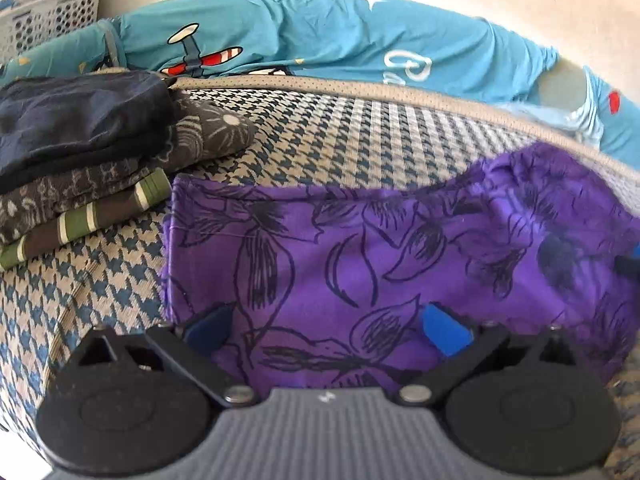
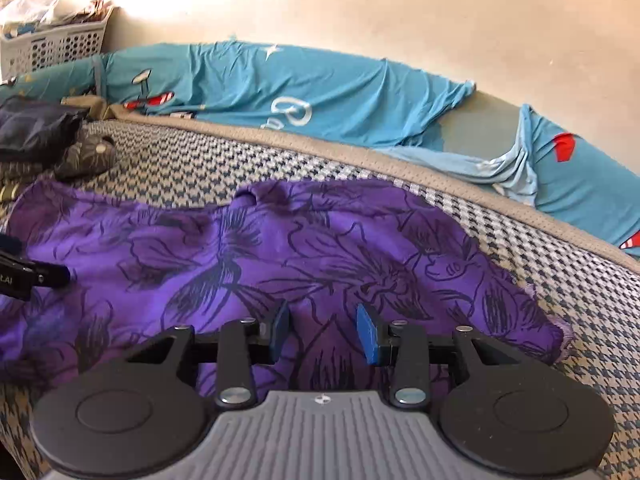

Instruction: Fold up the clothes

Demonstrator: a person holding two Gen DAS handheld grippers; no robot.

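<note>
Both sets of jaws stand apart with nothing pinched: our left gripper (image 1: 326,330) has its blue pads spread wide over the purple floral garment (image 1: 400,256), and our right gripper (image 2: 323,334) holds a narrower gap above the same cloth, its pads clear of the fabric. We see the garment lying spread on the houndstooth mat (image 1: 320,128), its straight folded edge toward the left, its rumpled, frayed end toward the right. Just beside that left edge sits a stack of folded clothes (image 1: 80,176), a dark navy piece on top, patterned grey below it, green stripes at the bottom. Beyond the mat's tan border a teal printed sheet (image 1: 300,36) runs along the wall, and a white laundry basket (image 2: 56,46) stands in the far left corner.
</note>
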